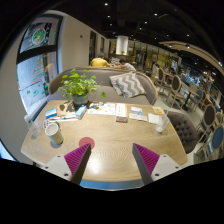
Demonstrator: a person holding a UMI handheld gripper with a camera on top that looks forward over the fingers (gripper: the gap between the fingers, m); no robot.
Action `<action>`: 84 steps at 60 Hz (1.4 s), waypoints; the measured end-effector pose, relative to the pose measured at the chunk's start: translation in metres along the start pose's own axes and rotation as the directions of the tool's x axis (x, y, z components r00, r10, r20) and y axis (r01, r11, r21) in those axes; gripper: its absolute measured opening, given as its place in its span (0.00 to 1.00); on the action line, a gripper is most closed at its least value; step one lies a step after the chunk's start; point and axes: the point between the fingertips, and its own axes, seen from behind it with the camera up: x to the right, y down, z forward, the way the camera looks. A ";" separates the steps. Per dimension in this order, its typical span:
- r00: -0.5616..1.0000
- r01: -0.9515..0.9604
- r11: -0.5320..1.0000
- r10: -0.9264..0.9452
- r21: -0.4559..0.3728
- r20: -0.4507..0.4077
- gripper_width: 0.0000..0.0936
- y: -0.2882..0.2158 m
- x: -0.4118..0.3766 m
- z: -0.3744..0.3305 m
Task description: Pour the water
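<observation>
Hovering above the near edge of the wooden desk [110, 140], the tongs [112, 160] were spread wide and held nothing. Furthest left stood a pale cup [53, 131], with a potted plant [78, 88] behind it, papers [108, 110] mid-desk and a white container [159, 123] at the right. Neither vessel was near the fingers, so which one held water was unclear. Reaching across risked clipping the plant or wetting the papers.
</observation>
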 end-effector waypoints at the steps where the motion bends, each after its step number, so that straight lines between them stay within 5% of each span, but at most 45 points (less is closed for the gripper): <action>1: 1.000 0.001 1.000 -0.001 -0.002 -0.002 0.92 0.000 0.001 -0.005; 17: 1.000 0.011 0.999 -0.011 -0.040 0.012 0.92 0.029 -0.074 -0.015; 36: 0.987 0.046 0.999 -0.048 0.011 0.153 0.92 0.048 -0.297 -0.015; 51: 0.970 0.015 0.996 -0.037 0.091 0.242 0.92 0.029 -0.454 0.035; 72: 0.983 -0.034 0.984 0.002 0.172 0.186 0.91 0.010 -0.530 0.180; 79: 0.986 -0.024 0.981 -0.009 0.192 0.169 0.77 0.012 -0.538 0.205; 84: 0.991 -0.008 0.976 -0.021 0.219 0.130 0.53 0.010 -0.534 0.218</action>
